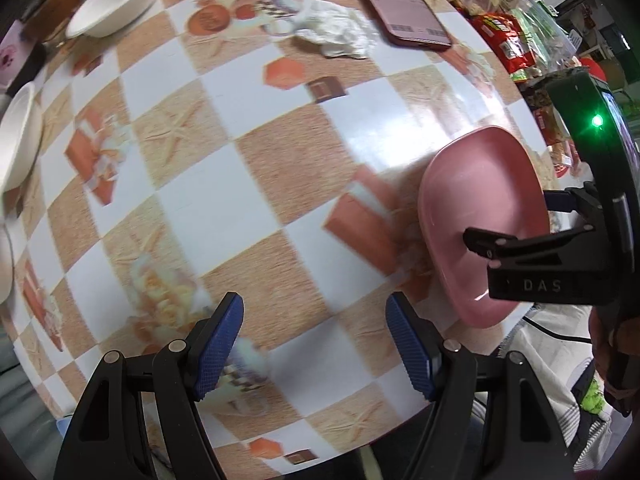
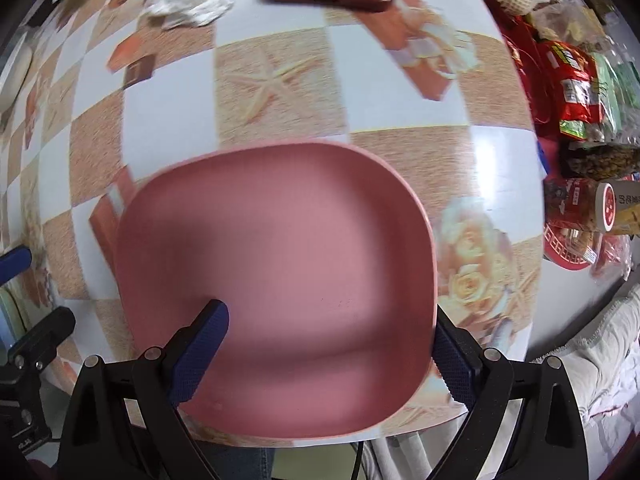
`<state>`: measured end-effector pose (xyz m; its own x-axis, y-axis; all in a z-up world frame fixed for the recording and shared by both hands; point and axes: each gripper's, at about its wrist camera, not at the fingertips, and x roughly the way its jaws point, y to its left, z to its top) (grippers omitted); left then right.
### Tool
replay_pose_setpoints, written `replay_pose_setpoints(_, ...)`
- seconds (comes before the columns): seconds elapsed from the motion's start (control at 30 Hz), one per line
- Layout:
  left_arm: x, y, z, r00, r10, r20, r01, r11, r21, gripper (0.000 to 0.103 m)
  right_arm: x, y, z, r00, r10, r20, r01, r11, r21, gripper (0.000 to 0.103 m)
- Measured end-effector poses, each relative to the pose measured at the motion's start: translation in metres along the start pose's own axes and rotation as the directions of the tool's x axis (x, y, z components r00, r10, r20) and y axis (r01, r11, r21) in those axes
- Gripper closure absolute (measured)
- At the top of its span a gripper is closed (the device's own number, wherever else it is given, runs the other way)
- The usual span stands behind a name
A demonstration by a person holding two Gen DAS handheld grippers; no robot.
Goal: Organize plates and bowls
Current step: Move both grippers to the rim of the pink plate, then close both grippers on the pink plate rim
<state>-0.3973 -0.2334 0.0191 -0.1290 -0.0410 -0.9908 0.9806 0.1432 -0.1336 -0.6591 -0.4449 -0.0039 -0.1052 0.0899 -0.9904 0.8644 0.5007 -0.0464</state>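
Bowls first: over at the left edge of the left wrist frame there's a white bowl (image 1: 18, 136), and a second white bowl (image 1: 120, 0) sits upper left on the checkered worktop (image 1: 280, 160). Moving right along the top, a crumpled tissue (image 1: 340, 34) lies just beside a pink phone (image 1: 396, 4). Bottom centre, the left gripper (image 1: 314, 348) has its blue pads spread apart with nothing between them, only tablecloth below. Right of that is the pink plate (image 1: 476, 216), carried by the right gripper (image 2: 328, 356). In the right wrist view the plate fills the lower middle, one finger over the inside, the other at the outer rim, so it looks clamped on the plate's edge, though blur makes the contact hard to confirm. Snack packets (image 2: 572, 92) crowd the right side.
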Motion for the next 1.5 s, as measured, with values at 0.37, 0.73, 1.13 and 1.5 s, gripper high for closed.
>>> replay_pose_setpoints(0.37,-0.019,0.08,-0.049,0.997,0.074,0.026,-0.07,0.988,-0.135,0.026,-0.007,0.103,-0.009,0.987,0.155,-0.028,-0.157,0.983,-0.091,0.007)
replay_pose_setpoints(0.73,-0.021,0.083,-0.038,0.997,0.062,0.048,-0.054,0.986,-0.157,0.026,-0.014,0.058,-0.004,0.996,0.085,0.01,-0.086,0.993,0.08,0.007)
replay_pose_setpoints(1.13,0.011,0.048,0.003,0.997,0.075,0.009,-0.075,0.995,-0.063,0.026,0.021,0.035,-0.004,0.997,0.075,-0.036,-0.07,0.991,0.118,0.004)
replay_pose_setpoints(1.5,0.023,0.049,0.016,0.996,0.079,0.04,-0.075,0.992,-0.106,0.016,0.035,0.032,-0.006,0.995,0.09,-0.045,-0.085,0.99,0.117,0.0)
